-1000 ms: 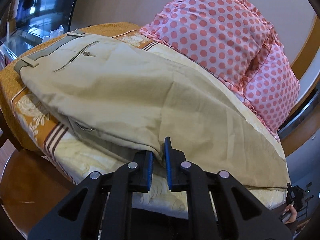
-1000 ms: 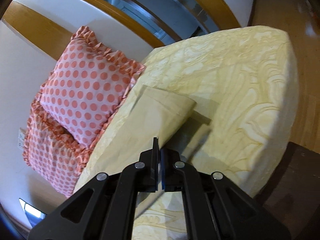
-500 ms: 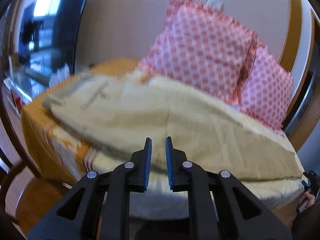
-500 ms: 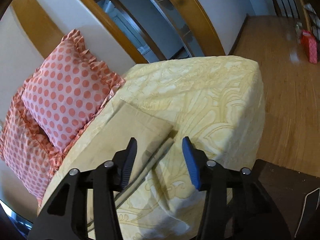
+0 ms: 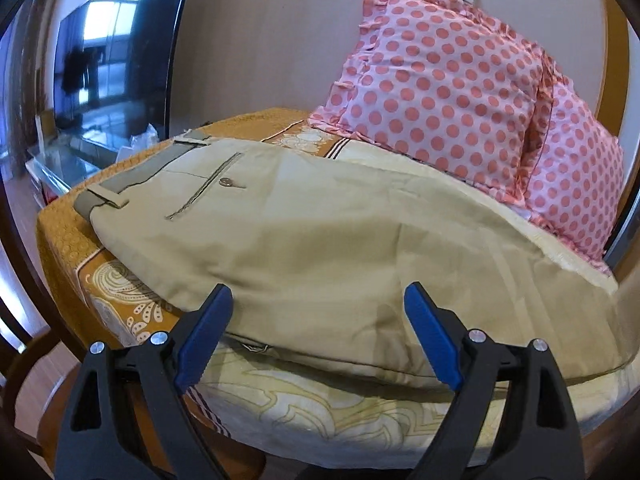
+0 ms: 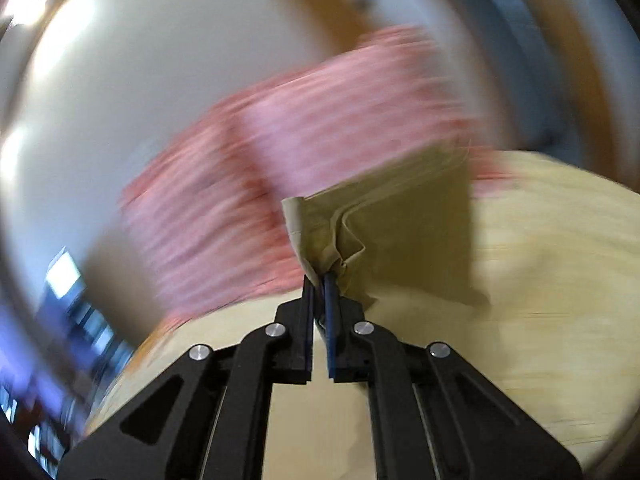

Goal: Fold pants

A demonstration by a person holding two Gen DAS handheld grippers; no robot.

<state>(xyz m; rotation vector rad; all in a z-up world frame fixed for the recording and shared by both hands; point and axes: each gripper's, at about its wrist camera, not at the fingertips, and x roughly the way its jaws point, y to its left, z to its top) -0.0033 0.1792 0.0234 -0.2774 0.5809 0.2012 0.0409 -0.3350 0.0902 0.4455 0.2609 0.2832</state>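
1. The pants (image 5: 304, 248) lie across the bed (image 5: 360, 408), folded lengthwise so one leg rests on the other. The waistband and buttoned back pocket sit at the far left end, over the orange bedspread (image 5: 68, 240), and the legs run off to the right below the two polka-dot pillows (image 5: 452, 92).

2. The left hand-held gripper (image 5: 316, 334) has changed most on its side. A second ago its jaws were nearly together at the near edge of the cloth; now they stand wide apart and hold nothing, hovering just in front of the folded edge near the thigh.

3. The right hand-held gripper (image 6: 320, 284) has gone the other way. Half a second ago it was spread open above the leg ends; now it is clamped tight on a bunched bit of the pants' (image 6: 360, 220) leg end, which stands up crumpled between its fingers.

4. The right view is heavily smeared, so that hand is moving fast. The lifted cloth stands in front of the blurred pink pillows (image 6: 304, 152).

5. My reading: the lengthwise fold is done, and the crosswise fold is starting, with the leg ends likely to be carried toward the waistband.

6. The freed left hand could pin or steady the middle. A one-point grip on bunched cloth may let the two legs slide apart.
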